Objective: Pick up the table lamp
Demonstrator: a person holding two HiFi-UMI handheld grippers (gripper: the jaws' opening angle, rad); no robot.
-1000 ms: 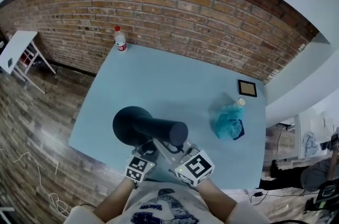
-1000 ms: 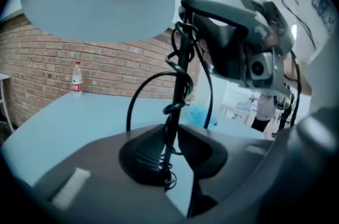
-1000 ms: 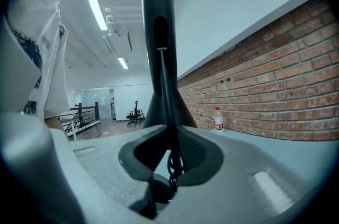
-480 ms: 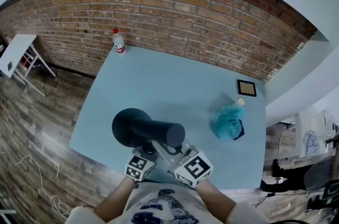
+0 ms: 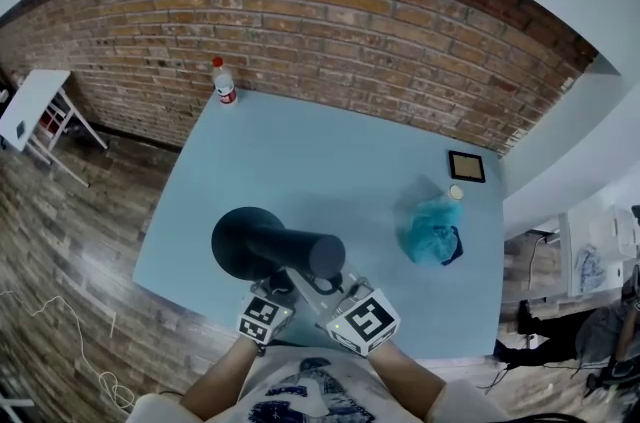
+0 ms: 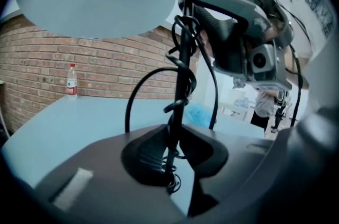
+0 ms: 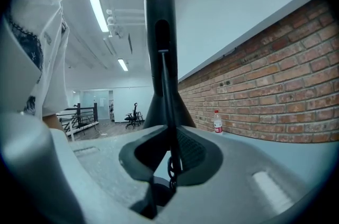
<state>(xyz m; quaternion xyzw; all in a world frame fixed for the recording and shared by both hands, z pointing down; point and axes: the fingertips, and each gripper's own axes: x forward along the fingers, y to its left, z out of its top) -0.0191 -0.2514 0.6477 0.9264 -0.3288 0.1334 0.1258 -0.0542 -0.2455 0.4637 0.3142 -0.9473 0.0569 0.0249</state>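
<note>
Still unmoved, your left gripper point(image 6: 170, 159) pinches the thin stem of the table lamp point(image 5: 270, 246) in its jaws, over the near edge of the counter point(image 5: 330, 161). Your right gripper point(image 7: 170, 157) has just tightened its jaws on it. The bottle point(image 5: 225, 83) and blue bag point(image 5: 432, 229) sit well clear.

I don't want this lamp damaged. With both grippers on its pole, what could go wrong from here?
1. The left gripper and the right gripper, its jaws just tightened, pinch only the thin pole; the lamp could swivel or slip.
2. The cord coiled on the pole may snag the jaws.
3. The lamp is near the table's front edge; a slip might drop it to the floor.
</note>
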